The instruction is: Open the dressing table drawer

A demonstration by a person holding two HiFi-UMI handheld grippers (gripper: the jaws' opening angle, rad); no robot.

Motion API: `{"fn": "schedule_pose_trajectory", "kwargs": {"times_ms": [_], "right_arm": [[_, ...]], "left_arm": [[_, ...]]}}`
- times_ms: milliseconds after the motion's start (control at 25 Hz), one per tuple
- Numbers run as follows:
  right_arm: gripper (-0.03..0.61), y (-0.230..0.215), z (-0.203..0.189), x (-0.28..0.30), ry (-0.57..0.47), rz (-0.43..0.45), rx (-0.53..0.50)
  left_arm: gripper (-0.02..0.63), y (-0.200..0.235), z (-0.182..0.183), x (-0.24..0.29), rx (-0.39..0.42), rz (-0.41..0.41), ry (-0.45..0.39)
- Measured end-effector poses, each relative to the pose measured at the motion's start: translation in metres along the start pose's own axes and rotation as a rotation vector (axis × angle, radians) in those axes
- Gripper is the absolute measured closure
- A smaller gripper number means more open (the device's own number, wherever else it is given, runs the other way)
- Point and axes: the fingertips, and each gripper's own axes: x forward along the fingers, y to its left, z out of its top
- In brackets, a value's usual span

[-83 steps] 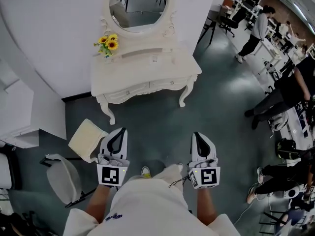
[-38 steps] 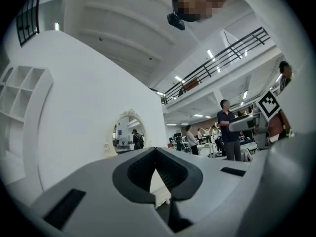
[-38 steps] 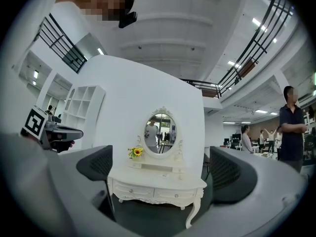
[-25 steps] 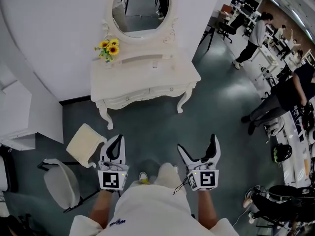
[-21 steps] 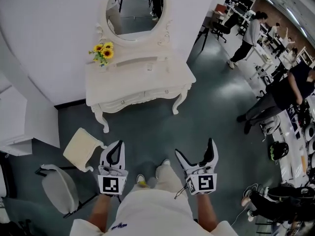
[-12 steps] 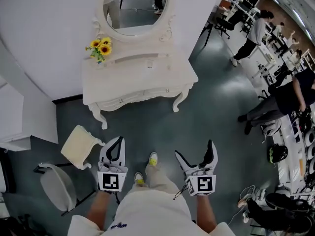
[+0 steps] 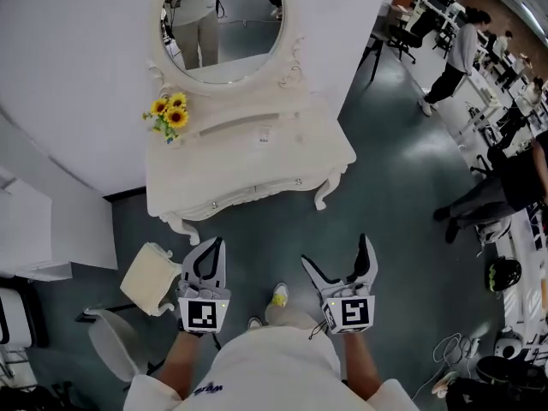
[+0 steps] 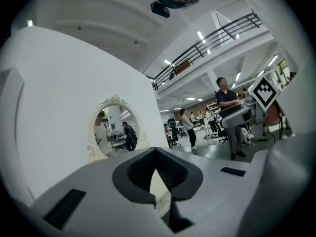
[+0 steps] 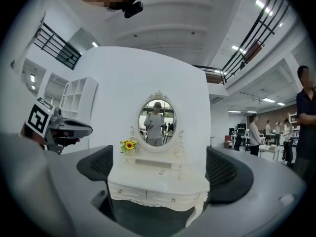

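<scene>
Though the left claw (image 7: 214, 245) is pressed together, the right claw (image 7: 336, 253) gapes — empty.

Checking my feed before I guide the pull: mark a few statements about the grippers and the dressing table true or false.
1. The right gripper is open and empty. True.
2. The left gripper is open too. False: its jaws are together, holding nothing.
3. A drawer is already pulled out. False: both drawer fronts sit flush in the dressing table.
4. The sunflowers stand on the tabletop's left side in the head view, beside the mirror. True.
5. The right gripper touches a drawer knob. False: both grippers are apart from the dressing table, over the floor.
</scene>
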Motion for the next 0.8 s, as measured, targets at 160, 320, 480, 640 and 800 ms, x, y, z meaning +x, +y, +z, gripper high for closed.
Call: {"fn": "schedule_pose_trajectory", "kwargs": {"times_ms": [160,320,480,640,800], "right_arm": [[-0.025,-0.015,0.000,0.034,-0.001,0.046,-0.031],[-0.025,-0.032,0.004,0.056,-0.030,0.086,-0.025],[-0.025,-0.027,-0.006,0.071,-0.006,0.167,-0.111],[-0.025,-0.021,-0.027,0.086,0.028,0.218,-0.065],[-0.025,-0.024,-0.039,0.102,0.052,0.235,-0.020]], "left_arm": [[0.606,0.001,0.021,0.042,0.010,0.004,-0.031],[0.607,-0.011,0.026,0.070,-0.003,0.009,-0.021],[0.606,-0.025,0.025,0.099,0.035,-0.003,0.015],[0.607,-0.024,0.030,0.123,0.062,0.004,0.009],[0.606,-0.019,0.024,0.136,0.030,0.019,0.025]]}}
